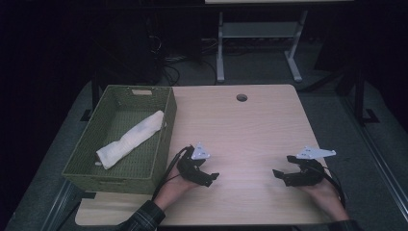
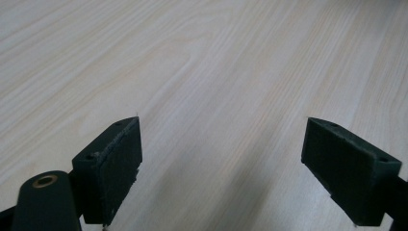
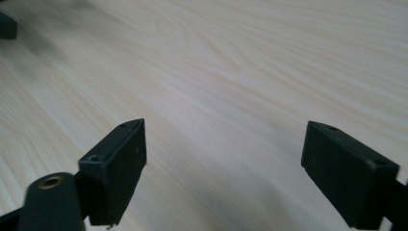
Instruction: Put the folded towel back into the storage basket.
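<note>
My left gripper lies low over the wooden table, just right of the green basket, pointing right. Its jaws stand wide apart, with only bare wood between them. My right gripper rests near the table's front right, pointing left toward the other one, open too and holding nothing. Inside the basket lies a rolled white cloth, diagonally from front left to back right.
A round cable hole sits near the table's far edge. The basket overhangs the table's left side. Beyond the table stand a white desk frame and cables on a dark floor. A black jaw tip pokes in at the right gripper view's top left.
</note>
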`<control>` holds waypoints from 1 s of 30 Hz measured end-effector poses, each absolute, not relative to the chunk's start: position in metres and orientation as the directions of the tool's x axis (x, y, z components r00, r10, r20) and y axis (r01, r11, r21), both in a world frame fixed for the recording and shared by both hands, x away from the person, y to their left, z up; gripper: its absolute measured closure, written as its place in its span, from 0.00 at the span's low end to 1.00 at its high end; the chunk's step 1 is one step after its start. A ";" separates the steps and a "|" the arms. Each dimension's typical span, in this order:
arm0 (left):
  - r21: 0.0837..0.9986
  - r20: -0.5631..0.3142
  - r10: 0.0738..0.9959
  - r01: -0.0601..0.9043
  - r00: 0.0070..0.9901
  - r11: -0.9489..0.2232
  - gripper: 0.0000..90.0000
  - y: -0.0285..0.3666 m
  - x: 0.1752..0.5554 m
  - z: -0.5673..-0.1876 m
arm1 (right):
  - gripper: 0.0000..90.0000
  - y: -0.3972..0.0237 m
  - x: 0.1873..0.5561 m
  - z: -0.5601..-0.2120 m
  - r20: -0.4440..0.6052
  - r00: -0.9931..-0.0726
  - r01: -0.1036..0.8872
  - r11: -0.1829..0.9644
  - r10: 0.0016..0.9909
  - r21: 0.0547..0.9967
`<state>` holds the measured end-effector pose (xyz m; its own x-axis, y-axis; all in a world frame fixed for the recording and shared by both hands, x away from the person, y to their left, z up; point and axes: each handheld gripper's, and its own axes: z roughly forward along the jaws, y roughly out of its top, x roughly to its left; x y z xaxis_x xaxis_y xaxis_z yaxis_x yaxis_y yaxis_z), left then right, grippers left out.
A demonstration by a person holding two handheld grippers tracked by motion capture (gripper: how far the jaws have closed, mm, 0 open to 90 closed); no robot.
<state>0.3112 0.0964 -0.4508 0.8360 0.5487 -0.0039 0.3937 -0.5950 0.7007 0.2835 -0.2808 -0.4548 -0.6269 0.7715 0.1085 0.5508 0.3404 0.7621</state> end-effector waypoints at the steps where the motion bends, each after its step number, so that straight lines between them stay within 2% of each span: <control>1: 0.697 0.000 0.548 0.393 0.836 -0.599 0.15 0.097 0.311 -0.452 | 0.16 -0.283 0.281 -0.457 0.109 -0.620 0.556 0.338 0.777 0.759; 13: 0.670 0.051 0.538 0.370 0.842 -0.643 0.14 0.099 0.305 -0.470 | 0.08 -0.305 0.268 -0.480 0.082 -0.551 0.612 0.335 0.830 0.717; 20: 0.707 0.004 0.535 0.376 0.845 -0.599 0.14 0.106 0.308 -0.477 | 0.06 -0.304 0.268 -0.482 0.055 -0.530 0.617 0.340 0.846 0.710; 30: 0.716 0.001 0.546 0.381 0.838 -0.585 0.14 0.107 0.306 -0.478 | 0.03 -0.301 0.267 -0.483 0.028 -0.529 0.612 0.358 0.848 0.705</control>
